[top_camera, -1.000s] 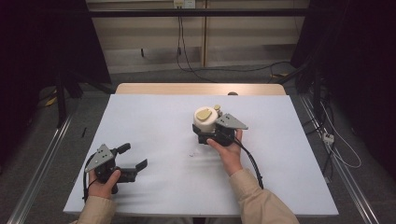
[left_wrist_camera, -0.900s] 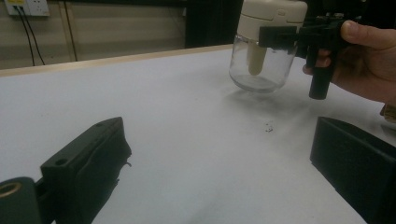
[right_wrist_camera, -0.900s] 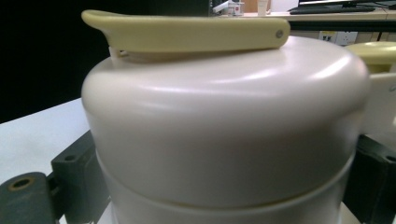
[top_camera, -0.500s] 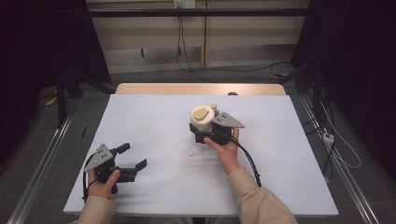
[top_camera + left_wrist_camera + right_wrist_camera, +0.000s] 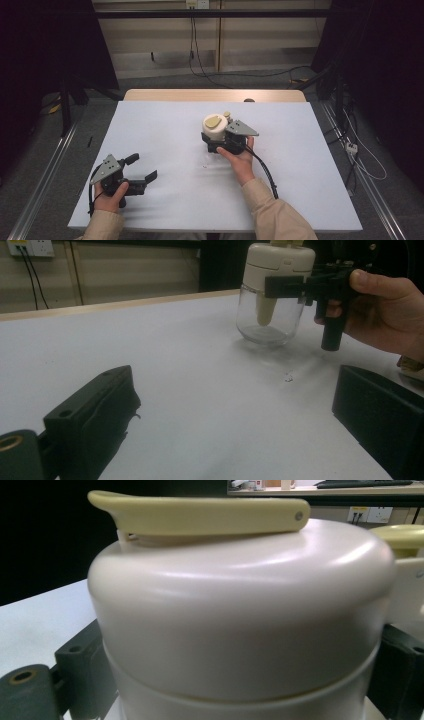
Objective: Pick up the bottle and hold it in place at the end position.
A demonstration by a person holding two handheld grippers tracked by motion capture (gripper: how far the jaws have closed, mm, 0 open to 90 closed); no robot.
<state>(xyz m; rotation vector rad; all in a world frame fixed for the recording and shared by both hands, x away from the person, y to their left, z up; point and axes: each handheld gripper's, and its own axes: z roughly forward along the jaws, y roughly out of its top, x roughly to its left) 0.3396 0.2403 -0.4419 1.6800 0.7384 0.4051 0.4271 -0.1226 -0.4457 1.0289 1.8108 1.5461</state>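
A glass jar with a cream lid stands upright on the white table, near its middle. A yellowish flip handle lies flat on the lid. My right gripper is shut on the jar at the lid, one jaw on each side, as the right gripper view shows up close. My left gripper rests near the table's front left, open, with nothing between its jaws, well apart from the jar.
The white table has a wooden strip along its far edge. A small dark speck lies on the surface just in front of the jar. Cables run over the floor on the right.
The right gripper and the jar have shifted slightly left and toward the person. The left gripper has stayed in place.
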